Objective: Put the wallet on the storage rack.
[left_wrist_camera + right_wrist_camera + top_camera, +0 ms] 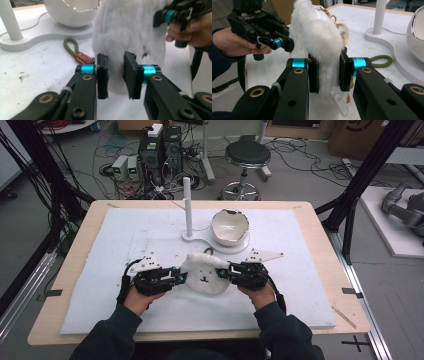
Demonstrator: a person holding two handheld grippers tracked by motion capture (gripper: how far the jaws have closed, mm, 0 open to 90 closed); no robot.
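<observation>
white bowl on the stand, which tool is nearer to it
Right. The right tool grips the fluffy pouch just below the white bowl, slightly toward the person. The left tool grips the pouch's other edge, farther off to the bowl's left.

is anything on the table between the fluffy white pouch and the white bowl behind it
Nothing visible blocks it. The fluffy white pouch, clamped by the left gripper and right gripper, sits just before the white bowl; between them lie the flat white stand base and an olive cord loop.
</observation>
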